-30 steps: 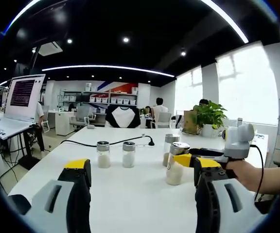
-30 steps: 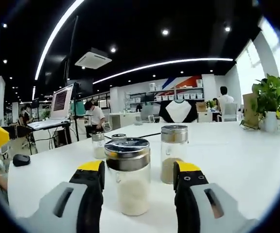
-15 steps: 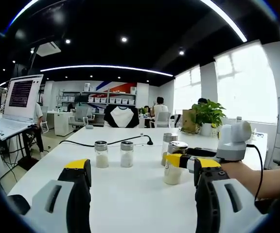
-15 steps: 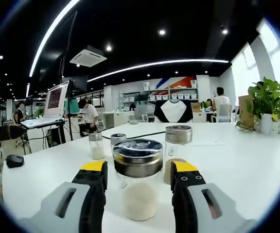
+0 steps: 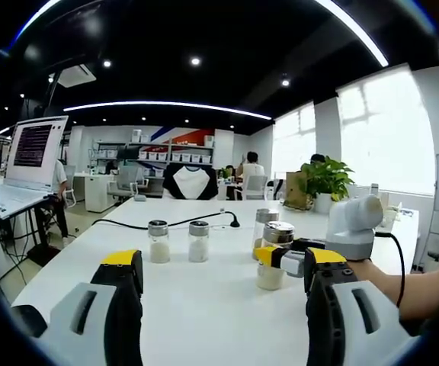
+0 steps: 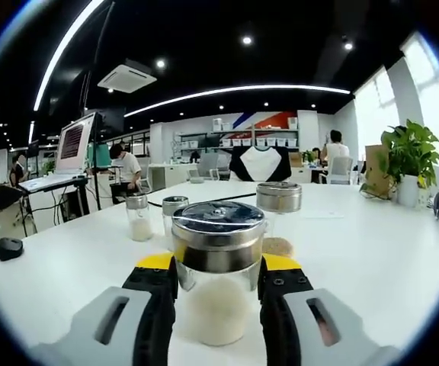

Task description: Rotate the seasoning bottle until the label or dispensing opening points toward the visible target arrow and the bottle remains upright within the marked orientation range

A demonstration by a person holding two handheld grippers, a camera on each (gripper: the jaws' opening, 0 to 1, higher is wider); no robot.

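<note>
My right gripper (image 6: 217,278) has its yellow-tipped jaws clamped on the seasoning bottle (image 6: 218,267), pressing each side of the glass just under the shiny metal cap; the bottle stands upright on the white table (image 6: 372,252), with pale powder in its lower half. From the left gripper view I can see that same bottle (image 5: 273,255) held by the right gripper (image 5: 279,257). My left gripper (image 5: 218,268) hangs spread wide over the table with nothing between the jaws. Just behind the held bottle is a jar of brownish seasoning (image 6: 278,221); off to the left stand two small shakers (image 5: 178,241) side by side, a black cable (image 5: 166,224) running behind them. Further back there's a potted plant (image 5: 325,183) and a laptop (image 5: 29,156).
</note>
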